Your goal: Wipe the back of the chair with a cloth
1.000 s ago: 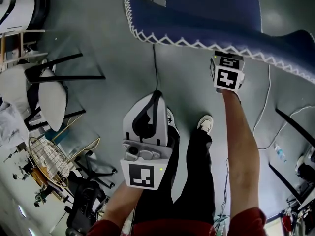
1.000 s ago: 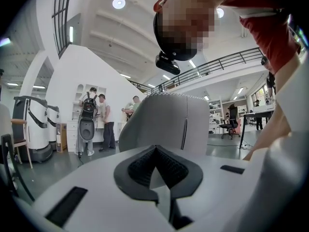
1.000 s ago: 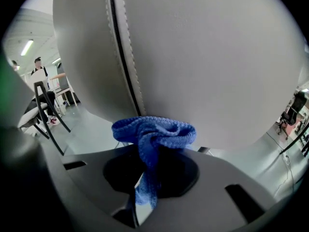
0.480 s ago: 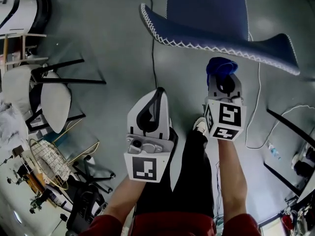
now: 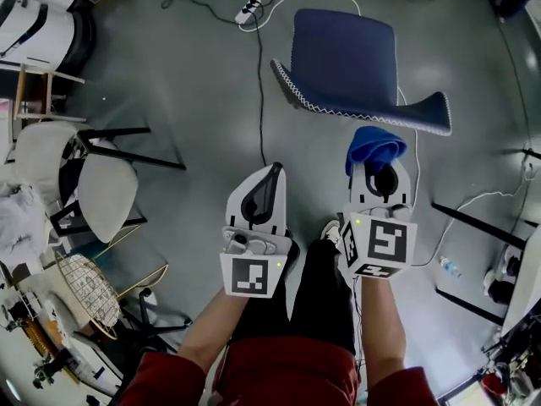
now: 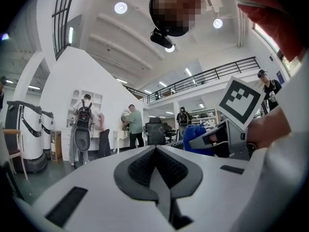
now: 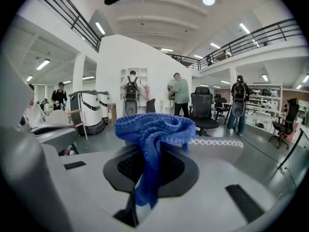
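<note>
1. My left tongs [image 5: 272, 176] are clenched on nothing and hang over my legs. If I leave them idle, nothing steadies the chair when I press on it.
2. My right tongs [image 5: 380, 174] grasp the cloth [image 5: 374, 145] by one narrow tail, with the bulk bunched above the tips. I judge that so thin a pinch could slip under a hard rub, and the wad may roll instead of wiping flat.
3. The cloth hangs near the chair [image 5: 355, 66] but apart from it, just short of the stitched edge I take for the back. If I lead with the tips instead of the wad, bare plastic scrapes the fabric.
4. A push on that back could slide or tip the chair away.
5. A cable [image 5: 260, 83] lies on the floor beside the chair, and stepping closer could snag it.
</note>
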The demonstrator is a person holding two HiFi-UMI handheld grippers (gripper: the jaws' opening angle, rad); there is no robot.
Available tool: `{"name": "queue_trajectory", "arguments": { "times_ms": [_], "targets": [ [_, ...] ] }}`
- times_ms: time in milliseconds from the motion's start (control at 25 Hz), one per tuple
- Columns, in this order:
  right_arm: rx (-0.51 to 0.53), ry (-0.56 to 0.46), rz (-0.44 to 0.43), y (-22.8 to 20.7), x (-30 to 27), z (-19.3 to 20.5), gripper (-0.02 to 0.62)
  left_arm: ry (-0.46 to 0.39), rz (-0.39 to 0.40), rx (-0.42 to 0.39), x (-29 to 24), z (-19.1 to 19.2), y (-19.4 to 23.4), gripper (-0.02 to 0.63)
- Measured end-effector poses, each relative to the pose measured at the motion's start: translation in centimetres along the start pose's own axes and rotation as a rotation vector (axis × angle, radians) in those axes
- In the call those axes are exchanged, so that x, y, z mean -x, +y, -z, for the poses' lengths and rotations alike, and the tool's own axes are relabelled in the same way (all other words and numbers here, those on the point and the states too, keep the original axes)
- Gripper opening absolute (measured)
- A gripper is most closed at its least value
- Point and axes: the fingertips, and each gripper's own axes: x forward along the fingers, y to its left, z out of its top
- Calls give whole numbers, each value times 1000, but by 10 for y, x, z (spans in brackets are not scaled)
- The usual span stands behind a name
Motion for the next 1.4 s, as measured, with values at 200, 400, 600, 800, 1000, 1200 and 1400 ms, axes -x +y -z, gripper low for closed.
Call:
{"name": "queue_trajectory", "arguments": {
  "times_ms": [200, 400, 600, 800, 1000, 1200, 1400],
  "targets": [
    [-11, 92, 46, -6, -16, 7, 61, 12, 6, -36, 2, -20, 16, 14],
    [-53, 130, 18, -14, -33, 22, 61, 34, -10, -49, -9, -23, 11, 14],
    [-68, 108, -15, -14, -44, 28, 61, 32, -32, -42, -21, -22, -1, 14],
    [-81, 120, -35, -15, -64, 54, 61, 44, -64, -13, -28, -6, -8, 14],
    [-132, 161, -14, -20, -95, 98, 61, 57, -43, 0, -29, 26, -7, 13],
    [-149, 191, 31, -23, -135, 141, 61, 35, -16, 12, -34, 60, 7, 14],
    [-200, 207, 63, -26, -169, 186, 61, 38, 4, 27, -31, 93, 18, 14]
  ]
}}
